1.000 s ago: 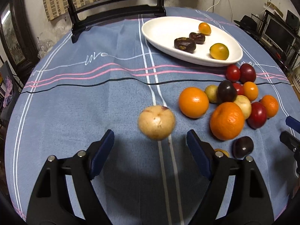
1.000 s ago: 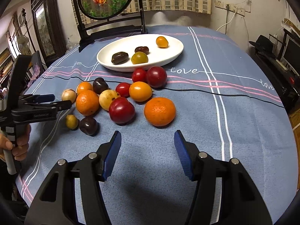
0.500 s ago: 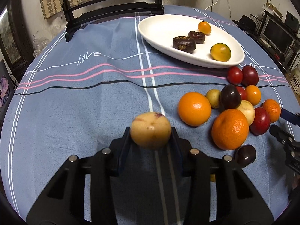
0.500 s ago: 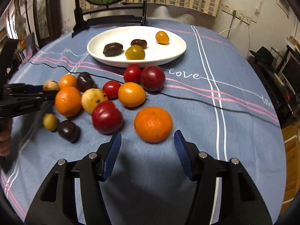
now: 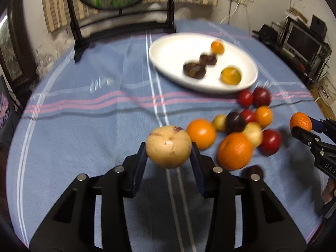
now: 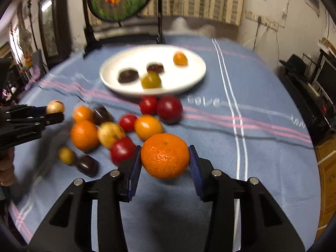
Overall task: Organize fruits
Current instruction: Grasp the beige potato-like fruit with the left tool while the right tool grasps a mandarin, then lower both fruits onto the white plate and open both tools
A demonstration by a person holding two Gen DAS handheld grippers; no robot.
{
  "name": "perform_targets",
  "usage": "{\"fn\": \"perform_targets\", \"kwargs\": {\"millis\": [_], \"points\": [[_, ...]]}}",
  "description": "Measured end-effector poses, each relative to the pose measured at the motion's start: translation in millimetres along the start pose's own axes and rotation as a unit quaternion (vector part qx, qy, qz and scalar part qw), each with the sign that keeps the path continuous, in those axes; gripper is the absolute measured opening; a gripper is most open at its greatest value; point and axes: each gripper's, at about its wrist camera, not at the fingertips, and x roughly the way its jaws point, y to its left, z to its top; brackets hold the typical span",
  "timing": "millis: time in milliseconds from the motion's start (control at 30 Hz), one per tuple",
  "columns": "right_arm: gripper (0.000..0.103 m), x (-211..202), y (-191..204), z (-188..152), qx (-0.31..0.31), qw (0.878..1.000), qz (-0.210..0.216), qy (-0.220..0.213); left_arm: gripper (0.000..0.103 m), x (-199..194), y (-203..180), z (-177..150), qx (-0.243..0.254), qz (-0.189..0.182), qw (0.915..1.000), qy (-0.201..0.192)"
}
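One desk point(image 5: 84, 126) under blue striped cloth carries everything. Far ahead of both claws sits a white plate point(image 6: 189, 79) holding four small fruits. Between plate and claws lies a loose cluster of fruits point(image 6: 126, 126), crowding the way forward. The right claw point(image 6: 164, 163) grips a mandarin point(image 6: 165, 155), raised beside the cluster. The left claw point(image 5: 169, 157) clamps a tan round fruit point(image 5: 168, 146), the cluster to its right.

Round tan speckled fruit point(image 5: 168, 146) lifted off worktop; big dimpled orange mandarin point(image 6: 165, 155) also lifted; remaining fruits clustered below white oval plate point(image 6: 195, 77).
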Motion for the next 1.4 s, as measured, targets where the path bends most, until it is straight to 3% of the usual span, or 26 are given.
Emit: {"fn": "perform_targets", "kwargs": {"millis": [167, 333, 667, 933, 1000, 1033, 1100, 1400], "points": [[0.044, -36.4, 5.5, 31.1, -0.003, 0.997, 0.009, -0.082, 0.042, -29.5, -14.9, 33.2, 0.017, -0.007, 0.9990, -0.042], [0.044, -28.3, 14.3, 68.8, -0.027, 0.991, -0.001, -0.132, 0.042, -24.3, -29.5, 74.1, 0.022, -0.015, 0.9978, -0.060], [0.044, 65.1, 5.8, 98.5, -0.018, 0.998, -0.015, -0.054, 0.042, 63.5, -37.0, 109.6, 0.007, 0.005, 1.0000, -0.001], [0.045, 105.5, -4.2, 107.9, -0.002, 0.999, -0.025, -0.024, 0.043, 99.6, -29.4, 118.5, -0.019, 0.004, 0.9994, 0.029], [0.048, 110.7, -1.5, 110.0, -0.005, 0.999, -0.029, -0.020, 0.048, 102.3, -29.7, 119.7, -0.024, 0.005, 0.9993, 0.028], [0.049, 112.2, 0.0, 111.2, -0.009, 0.999, -0.031, -0.020, 0.059, 101.4, -29.8, 120.1, -0.025, 0.008, 0.9993, 0.025], [0.049, 110.1, 2.0, 111.9, -0.012, 0.999, -0.036, -0.024, 0.068, 95.8, -29.8, 120.5, -0.029, 0.011, 0.9994, 0.015], [0.050, 76.9, -13.1, 100.5, 0.031, 0.999, -0.015, -0.031, 0.073, 45.2, -27.9, 109.0, -0.024, -0.002, 0.9995, -0.020]]}}
